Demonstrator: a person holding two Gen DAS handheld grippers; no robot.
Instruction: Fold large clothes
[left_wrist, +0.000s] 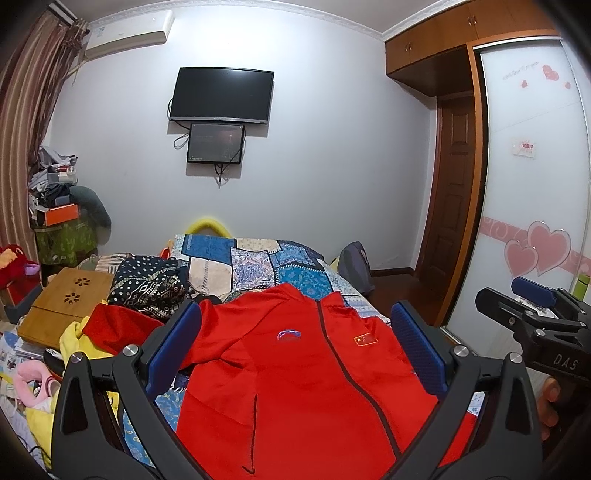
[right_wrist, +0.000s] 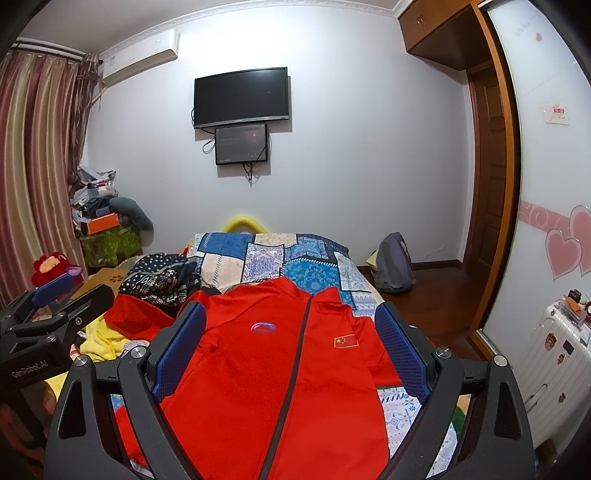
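Note:
A red zip jacket (left_wrist: 295, 376) lies face up on the patchwork bedspread (left_wrist: 255, 258), collar toward the far wall; one sleeve (left_wrist: 122, 325) trails to the left. It also shows in the right wrist view (right_wrist: 280, 373). My left gripper (left_wrist: 295, 343) is open and empty, hovering above the jacket's chest. My right gripper (right_wrist: 291, 343) is open and empty above the same jacket, and shows at the right edge of the left wrist view (left_wrist: 532, 310). The left gripper shows at the left of the right wrist view (right_wrist: 55, 299).
A dark patterned garment (left_wrist: 151, 284) and yellow cloth (left_wrist: 74, 343) lie left of the jacket. A wooden lap desk (left_wrist: 66, 302) sits at the bed's left. A backpack (right_wrist: 393, 262) stands on the floor. A white suitcase (right_wrist: 546, 365) and wardrobe (left_wrist: 532, 166) are at right.

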